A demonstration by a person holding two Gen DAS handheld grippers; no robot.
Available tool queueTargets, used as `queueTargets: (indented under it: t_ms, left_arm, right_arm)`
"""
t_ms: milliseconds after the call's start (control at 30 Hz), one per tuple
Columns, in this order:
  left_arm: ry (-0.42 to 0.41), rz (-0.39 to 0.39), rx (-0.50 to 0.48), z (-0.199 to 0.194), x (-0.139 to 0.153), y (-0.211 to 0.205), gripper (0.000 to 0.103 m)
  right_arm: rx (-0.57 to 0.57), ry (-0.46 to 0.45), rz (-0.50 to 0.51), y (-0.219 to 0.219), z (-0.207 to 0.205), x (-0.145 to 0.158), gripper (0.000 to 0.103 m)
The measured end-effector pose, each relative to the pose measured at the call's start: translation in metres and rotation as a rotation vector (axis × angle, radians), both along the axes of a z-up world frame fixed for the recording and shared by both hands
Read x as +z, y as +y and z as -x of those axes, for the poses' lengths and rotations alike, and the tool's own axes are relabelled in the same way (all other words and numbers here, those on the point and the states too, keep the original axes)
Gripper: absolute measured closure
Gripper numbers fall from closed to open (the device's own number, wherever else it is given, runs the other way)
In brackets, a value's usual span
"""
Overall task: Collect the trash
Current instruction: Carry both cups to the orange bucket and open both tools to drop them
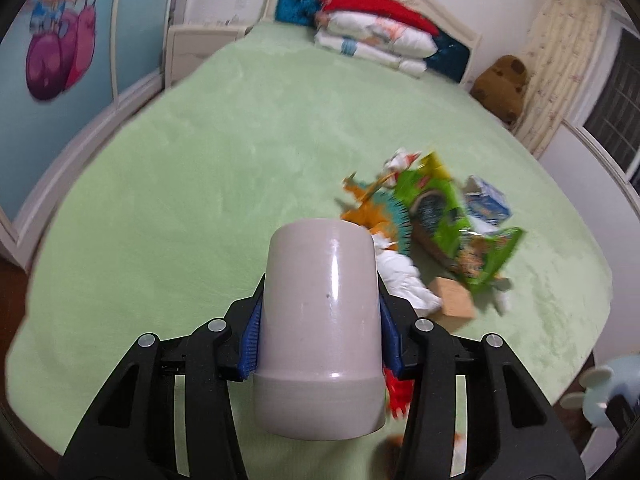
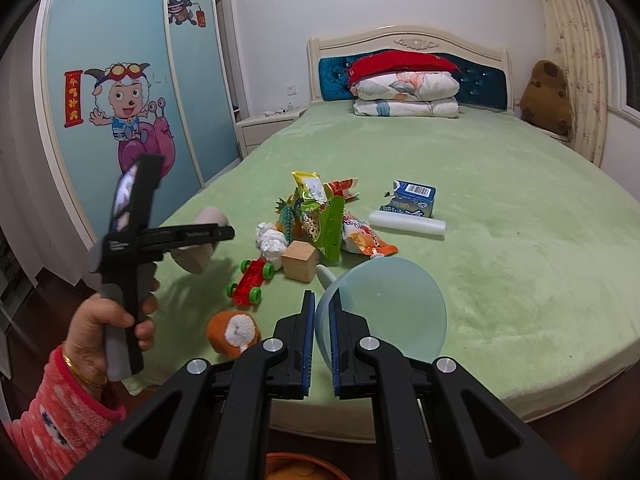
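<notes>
My left gripper [image 1: 322, 292] is shut on a grey cup [image 1: 320, 320], its blue pads pressing both sides above the green bed [image 1: 180, 200]. In the right wrist view a hand holds that left gripper [image 2: 222, 234] with the cup [image 2: 194, 260] at the bed's left edge. My right gripper [image 2: 323, 300] is shut on the rim of a translucent blue bowl [image 2: 388, 312]. Trash lies mid-bed: green snack wrappers [image 2: 320, 224], an orange wrapper [image 2: 364, 240], a crumpled tissue [image 2: 272, 242], a milk carton [image 2: 414, 198] and a white foam roll [image 2: 406, 224].
Among the trash lie a wooden block [image 2: 300, 266], a red toy car [image 2: 252, 280] and an orange plush [image 2: 234, 332]. Folded quilts [image 2: 406, 92] sit at the headboard. A wardrobe [image 2: 120, 100] stands left, and an orange container [image 2: 296, 468] is below the bed's foot.
</notes>
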State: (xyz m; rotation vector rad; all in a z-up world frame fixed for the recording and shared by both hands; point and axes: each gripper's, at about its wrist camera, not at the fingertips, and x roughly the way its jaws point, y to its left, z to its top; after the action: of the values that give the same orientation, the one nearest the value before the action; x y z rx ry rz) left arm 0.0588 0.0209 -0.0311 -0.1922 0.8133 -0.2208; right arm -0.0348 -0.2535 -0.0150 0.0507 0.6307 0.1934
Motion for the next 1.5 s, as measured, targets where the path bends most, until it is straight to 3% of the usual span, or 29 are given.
queueTargets:
  t_ms: [200, 367, 467, 600, 767, 900, 967, 1067, 1133, 1167, 1200, 1233, 1300, 1500]
  left_arm:
    - [-0.105, -0.083, -0.1, 0.061, 0.038, -0.011, 0.057]
    - [-0.086, -0.087, -0.205, 0.113, 0.04, -0.023, 0.057]
    - [-0.018, -0.094, -0.257, 0.141, 0.021, -0.027, 0.057]
    - [0.122, -0.091, -0.319, 0.175, -0.026, -0.038, 0.057]
    - [0.366, -0.106, -0.367, 0.207, -0.119, -0.057, 0.057]
    - [0.5, -0.155, -0.357, 0.214, -0.18, -0.071, 0.057]
    - [0.533, -0.198, -0.353, 0.213, -0.202, -0.077, 0.057]
    - [0.606, -0.2, -0.336, 0.209, -0.23, -0.08, 0.057]
    - [0.634, -0.197, -0.326, 0.204, -0.24, -0.079, 0.054]
    - [0.637, -0.201, -0.326, 0.202, -0.242, -0.08, 0.049]
    - [0.629, -0.207, -0.323, 0.2, -0.242, -0.08, 0.038]
    - [0.62, -0.207, -0.32, 0.201, -0.24, -0.078, 0.032]
    - [0.598, -0.208, -0.315, 0.205, -0.237, -0.078, 0.03]
    - [0.589, -0.207, -0.299, 0.208, -0.241, -0.075, 0.028]
  right_arm:
    - [0.026, -0.002, -0.011, 0.002, 0.028, -0.002, 0.096]
    - [0.06, 0.036, -0.002, 0.01, 0.052, -0.014, 0.096]
    - [0.08, 0.084, 0.01, 0.015, 0.068, -0.028, 0.096]
    - [0.106, 0.171, 0.011, 0.019, 0.086, -0.057, 0.096]
    - [0.135, 0.342, -0.01, 0.024, 0.103, -0.116, 0.096]
    - [0.124, 0.492, 0.004, 0.027, 0.109, -0.177, 0.096]
    - [0.126, 0.563, 0.016, 0.032, 0.109, -0.204, 0.096]
    - [0.12, 0.637, 0.024, 0.035, 0.109, -0.231, 0.094]
    - [0.1, 0.667, 0.032, 0.035, 0.108, -0.245, 0.08]
    - [0.088, 0.671, 0.035, 0.033, 0.107, -0.248, 0.058]
    - [0.076, 0.666, 0.031, 0.031, 0.107, -0.248, 0.05]
    - [0.058, 0.658, 0.03, 0.028, 0.106, -0.248, 0.05]
    - [0.041, 0.649, 0.026, 0.024, 0.104, -0.248, 0.049]
    - [-0.001, 0.643, 0.005, 0.015, 0.103, -0.244, 0.047]
